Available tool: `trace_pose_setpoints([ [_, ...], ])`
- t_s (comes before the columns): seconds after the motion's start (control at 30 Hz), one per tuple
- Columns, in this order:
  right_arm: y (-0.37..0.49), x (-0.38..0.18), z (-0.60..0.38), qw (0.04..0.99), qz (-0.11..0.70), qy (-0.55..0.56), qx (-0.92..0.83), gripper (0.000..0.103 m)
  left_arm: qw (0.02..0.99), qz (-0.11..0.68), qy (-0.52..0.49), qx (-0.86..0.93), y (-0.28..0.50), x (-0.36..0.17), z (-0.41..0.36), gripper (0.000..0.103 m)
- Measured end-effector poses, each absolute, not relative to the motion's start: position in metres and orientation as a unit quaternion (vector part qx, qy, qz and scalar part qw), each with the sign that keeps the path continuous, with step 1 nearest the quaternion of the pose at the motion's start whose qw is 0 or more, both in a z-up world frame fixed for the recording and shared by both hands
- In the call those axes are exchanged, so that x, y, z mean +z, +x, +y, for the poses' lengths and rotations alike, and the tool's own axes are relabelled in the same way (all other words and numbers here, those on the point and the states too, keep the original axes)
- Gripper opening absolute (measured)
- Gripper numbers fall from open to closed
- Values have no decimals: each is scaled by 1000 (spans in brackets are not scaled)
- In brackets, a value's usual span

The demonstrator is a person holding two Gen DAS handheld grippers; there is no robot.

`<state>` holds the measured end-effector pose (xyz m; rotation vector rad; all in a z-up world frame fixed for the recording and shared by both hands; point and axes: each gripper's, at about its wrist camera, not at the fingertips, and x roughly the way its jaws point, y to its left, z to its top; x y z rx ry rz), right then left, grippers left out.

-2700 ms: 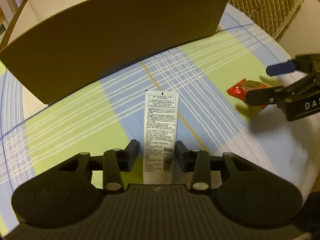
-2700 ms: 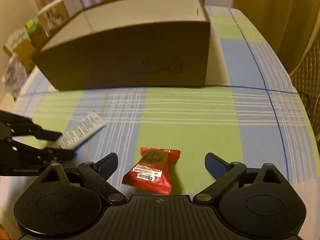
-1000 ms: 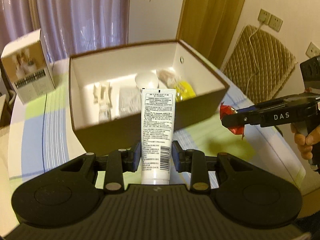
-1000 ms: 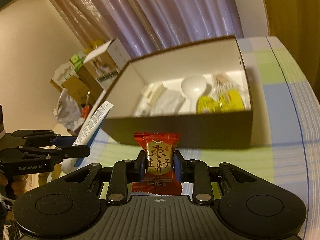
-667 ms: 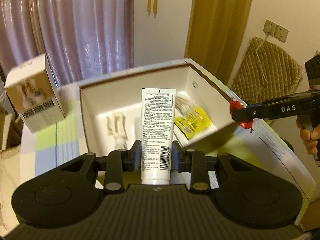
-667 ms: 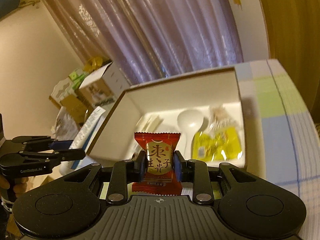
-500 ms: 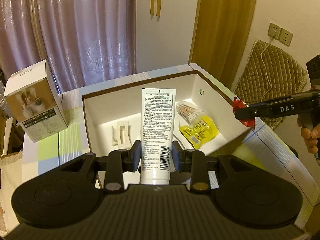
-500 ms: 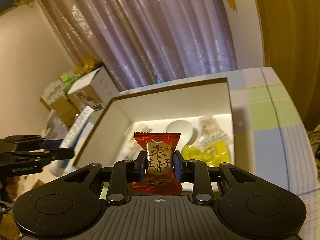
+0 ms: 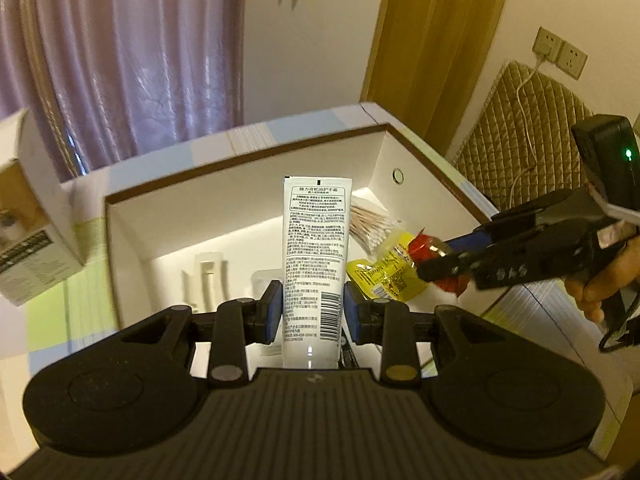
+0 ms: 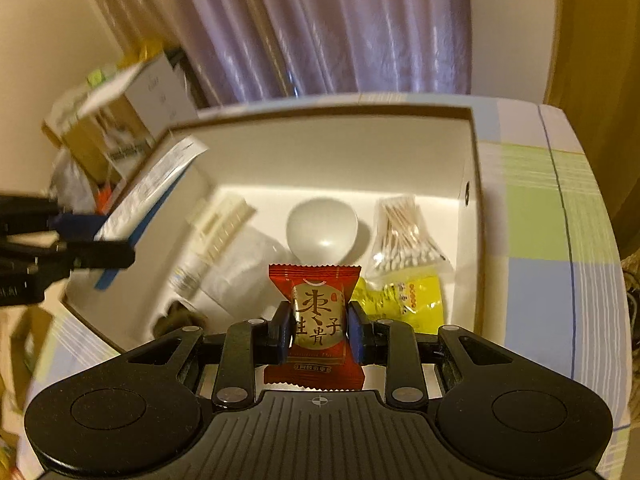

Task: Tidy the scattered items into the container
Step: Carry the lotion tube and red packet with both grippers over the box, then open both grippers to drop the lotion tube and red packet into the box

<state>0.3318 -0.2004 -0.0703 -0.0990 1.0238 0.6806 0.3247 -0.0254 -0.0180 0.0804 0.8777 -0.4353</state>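
Box (image 9: 248, 160) lies open ahead of both tools, on the checked bench (image 10: 532, 232). Left hand-held gripper (image 9: 313, 312) is clamped on a white tube (image 9: 316, 240) above its near wall. Right hand-held gripper (image 10: 320, 330) pinches a red candy (image 10: 316, 312) above the box, a bowl (image 10: 322, 228), swabs (image 10: 402, 236) and yellow packet (image 10: 404, 300) lying beyond it.

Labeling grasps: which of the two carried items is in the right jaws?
The red candy packet, clamped in the right gripper; the white tube is in the left gripper.
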Motion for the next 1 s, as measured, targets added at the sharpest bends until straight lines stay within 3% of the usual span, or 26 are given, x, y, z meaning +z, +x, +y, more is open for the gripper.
trace_pose_setpoints([
  [0.6, 332, -99, -187, 798, 482, -157, 326, 32, 838, 504, 54, -204, 355, -89, -65, 27],
  [1.0, 335, -94, -183, 796, 472, -177, 334, 32, 842, 498, 69, -196, 351, -83, -61, 32],
])
